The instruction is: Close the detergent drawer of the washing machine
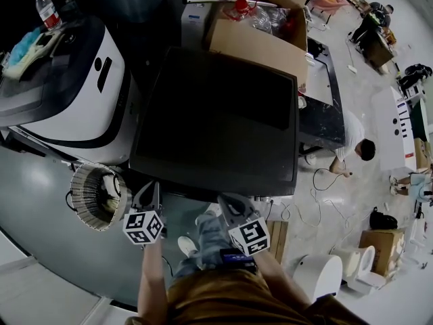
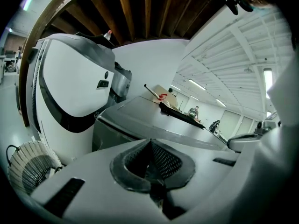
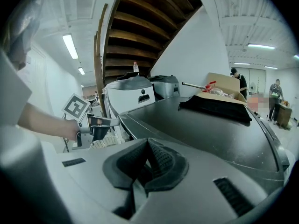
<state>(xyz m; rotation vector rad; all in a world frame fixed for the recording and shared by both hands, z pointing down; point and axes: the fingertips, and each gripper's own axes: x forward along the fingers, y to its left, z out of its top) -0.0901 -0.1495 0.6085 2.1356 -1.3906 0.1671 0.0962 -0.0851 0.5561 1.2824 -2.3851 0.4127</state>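
– Grey-black lid first. In my head view the washing machine (image 1: 216, 127) stands straight ahead of both tools, and its top fills the middle. My left tool (image 1: 147, 193) and right tool (image 1: 229, 203) hover side by side at its near edge.

– And the detergent drawer?

– I can't see it. I'd expect it on the front face, below and ahead of the tools, but the top hides that face from the head camera. So I can't say how far out it stands.

– Left gripper view?

– Jaws pressed together, pads meeting, nothing between them. Ahead of the left tool are the machine's front corner and top. Off to its left are a white appliance (image 2: 70, 87) with a black band and a ribbed round basket (image 2: 30, 164). The drawer doesn't show here either.

– Right gripper view?

– Same story: jaws together and empty. The machine's top runs away ahead of the right tool, with a cardboard box (image 3: 219, 85) at the far end. My left tool shows off to its left.

– Which step are we on?

– I judge it's the approach, since neither tool touches the machine. Next I'd lower one tool to the front panel, find the drawer's face and push it squarely with the closed jaws so it slides in without jamming.

– Any writing?

– None I can read. A bottle (image 1: 46, 9) far ahead and left of the left tool has a label that's too small to make out. Otherwise there are only the black-and-white square markers on the tools' cubes.
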